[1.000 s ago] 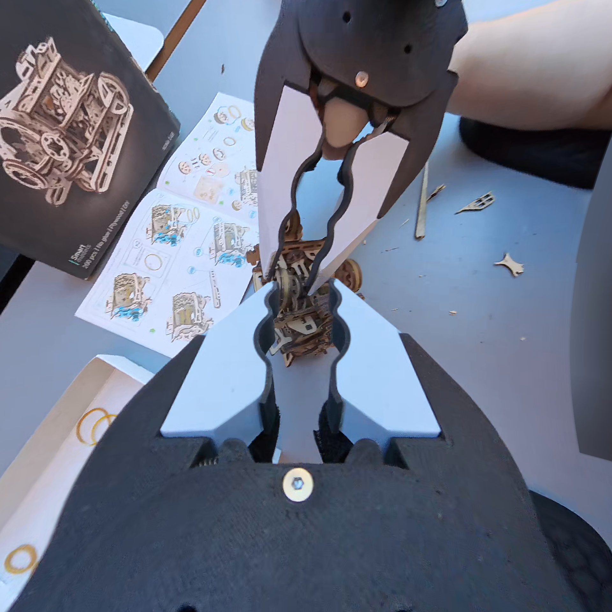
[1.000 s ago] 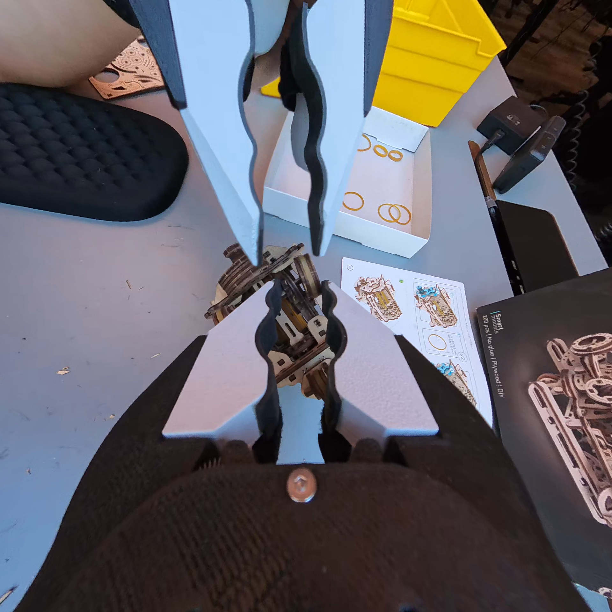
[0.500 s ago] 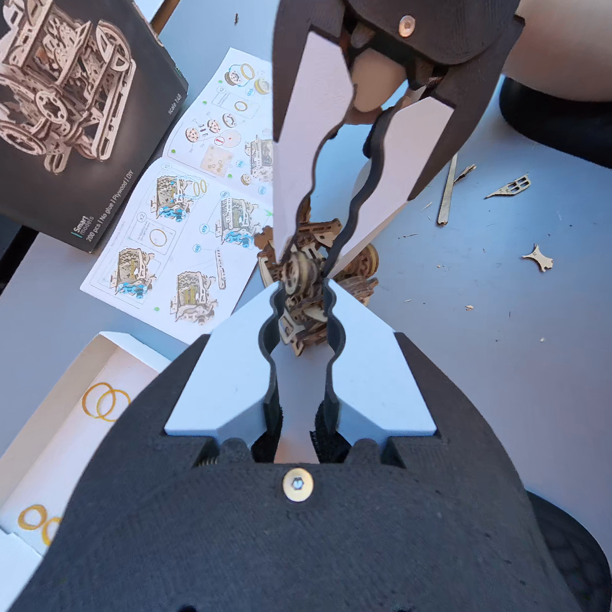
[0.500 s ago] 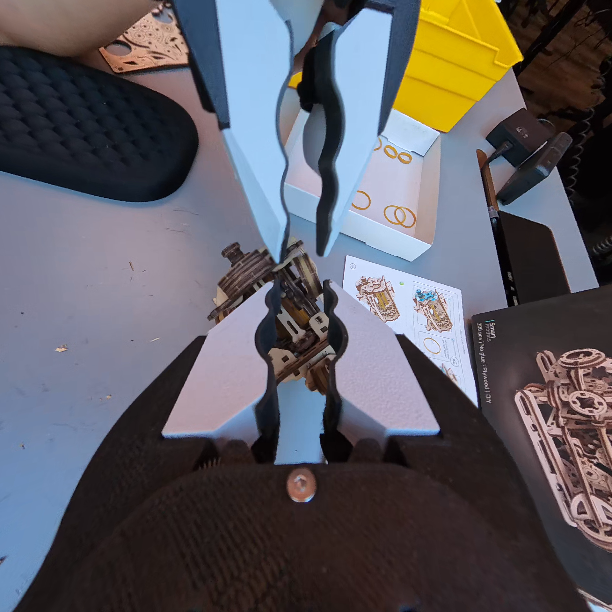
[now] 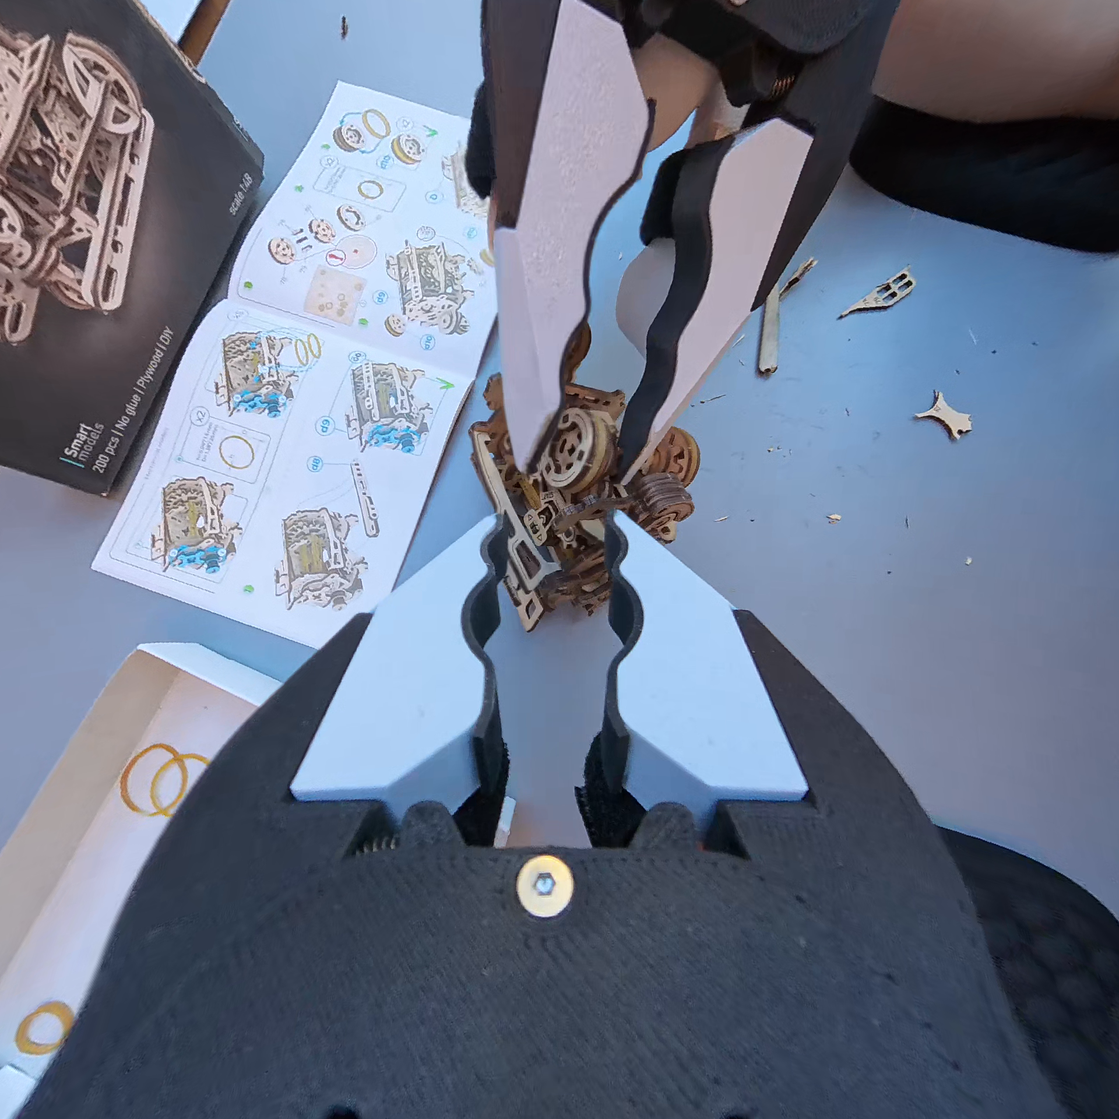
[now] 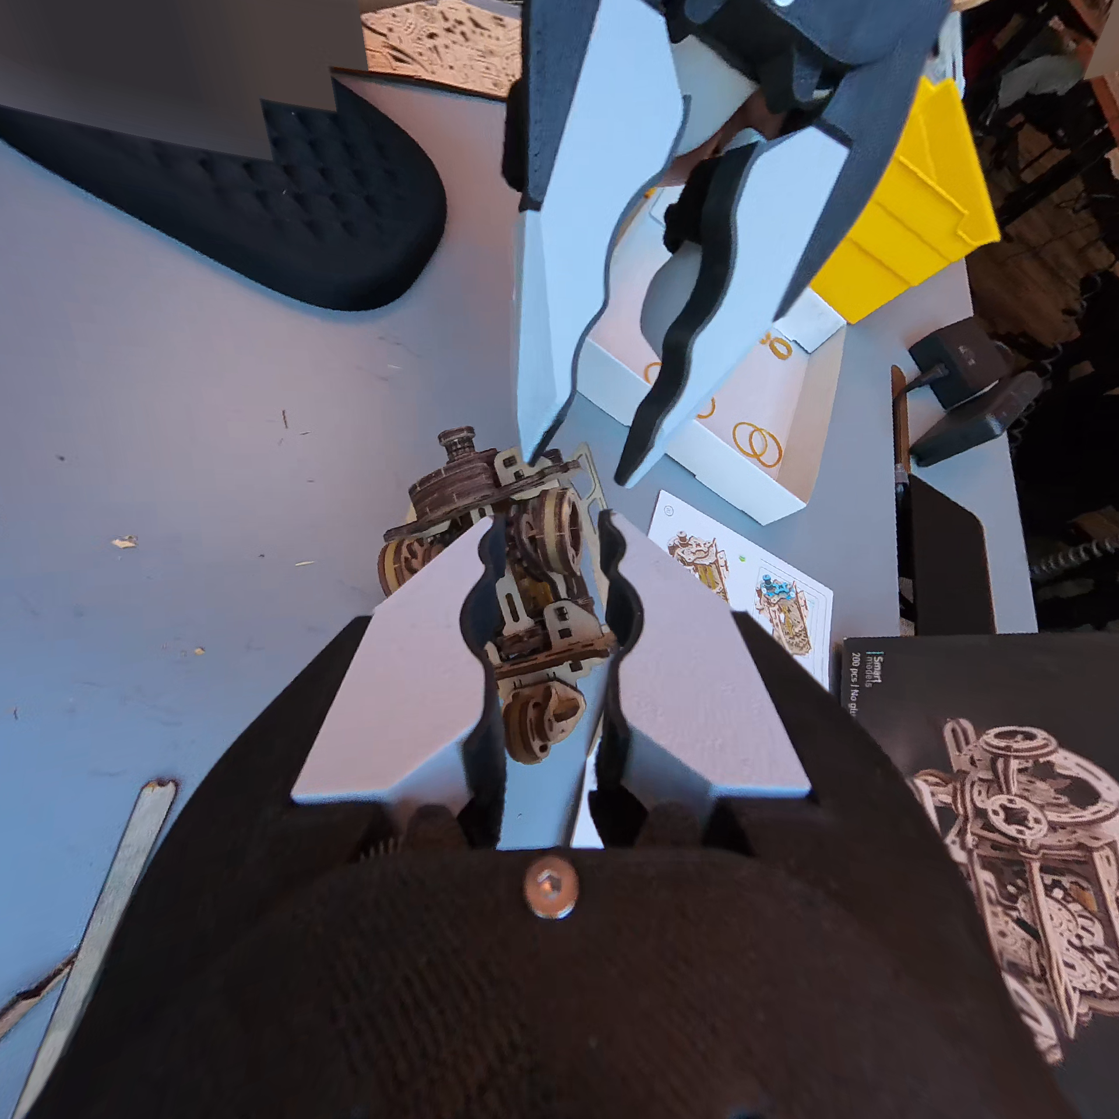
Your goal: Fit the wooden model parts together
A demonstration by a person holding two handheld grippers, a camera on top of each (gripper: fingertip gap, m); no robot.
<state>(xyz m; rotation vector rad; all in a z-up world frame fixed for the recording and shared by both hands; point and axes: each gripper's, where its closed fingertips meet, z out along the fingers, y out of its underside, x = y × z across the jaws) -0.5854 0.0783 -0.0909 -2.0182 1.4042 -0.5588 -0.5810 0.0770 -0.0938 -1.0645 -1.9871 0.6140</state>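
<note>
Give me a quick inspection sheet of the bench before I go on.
Surface: grey table, wood chips scattered.
Job's things: wooden model on the table between both claws; instruction sheet beside it; white box holding yellow rings.
Clutter: dark kit box, yellow bin, black pad, flat stick.
Grippers: left claw open at the model; right claw open around it.
Cables: lead into a black adapter.
Surroundings: dim, cluttered background.

Wooden model (image 5: 569,484): we see its top partly covered by the right hand-held gripper (image 5: 581,466). Black box (image 5: 91,242): cut off at the frame's left edge. White tray (image 6: 757,393): partly hidden behind the left hand-held gripper (image 6: 575,466).
</note>
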